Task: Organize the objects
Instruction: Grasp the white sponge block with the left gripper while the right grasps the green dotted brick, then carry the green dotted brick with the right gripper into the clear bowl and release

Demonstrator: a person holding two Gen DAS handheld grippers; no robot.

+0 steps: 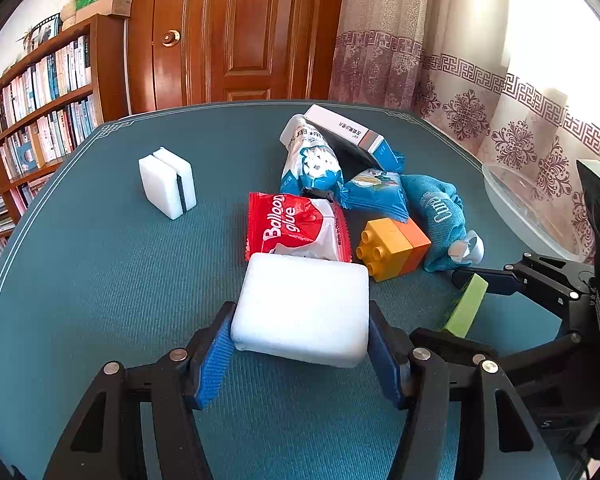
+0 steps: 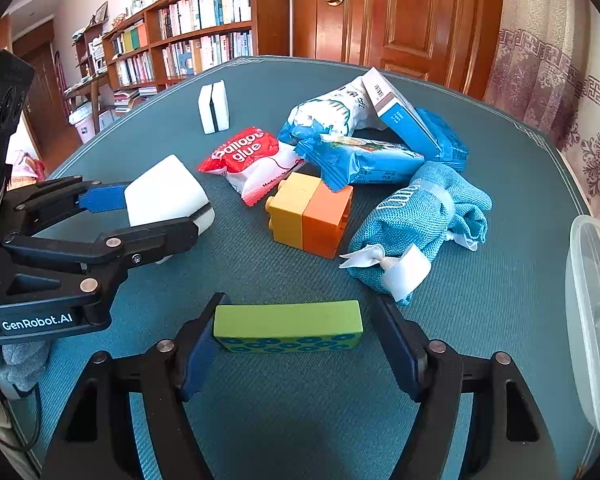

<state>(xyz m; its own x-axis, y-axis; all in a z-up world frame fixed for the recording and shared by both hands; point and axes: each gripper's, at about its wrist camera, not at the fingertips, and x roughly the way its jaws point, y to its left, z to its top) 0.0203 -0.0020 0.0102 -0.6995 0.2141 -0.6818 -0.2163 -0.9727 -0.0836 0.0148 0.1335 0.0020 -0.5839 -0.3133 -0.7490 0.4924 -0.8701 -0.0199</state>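
My left gripper [image 1: 300, 344] is shut on a white sponge block [image 1: 304, 308], both blue pads pressing its sides just above the teal tabletop [image 1: 100, 280]. In the right wrist view the left gripper [image 2: 156, 216] holds that sponge [image 2: 164, 192] at the left. A green block with blue dots [image 2: 288, 326] stands on edge between the fingers of my right gripper [image 2: 296, 332]. The left pad touches it and a narrow gap shows at the right pad. The same green block [image 1: 466, 308] shows in the right gripper [image 1: 456, 308] at the lower right of the left wrist view.
Piled mid-table are a red "Balloon glue" packet [image 2: 248, 156], a yellow-and-orange brick [image 2: 310, 214], a teal cloth pouch [image 2: 416, 216], blue snack packets [image 2: 364, 160] and a white-and-blue box [image 2: 396, 108]. Another white sponge [image 2: 214, 108] stands apart. A clear plastic tub [image 2: 592, 320] sits at the right edge.
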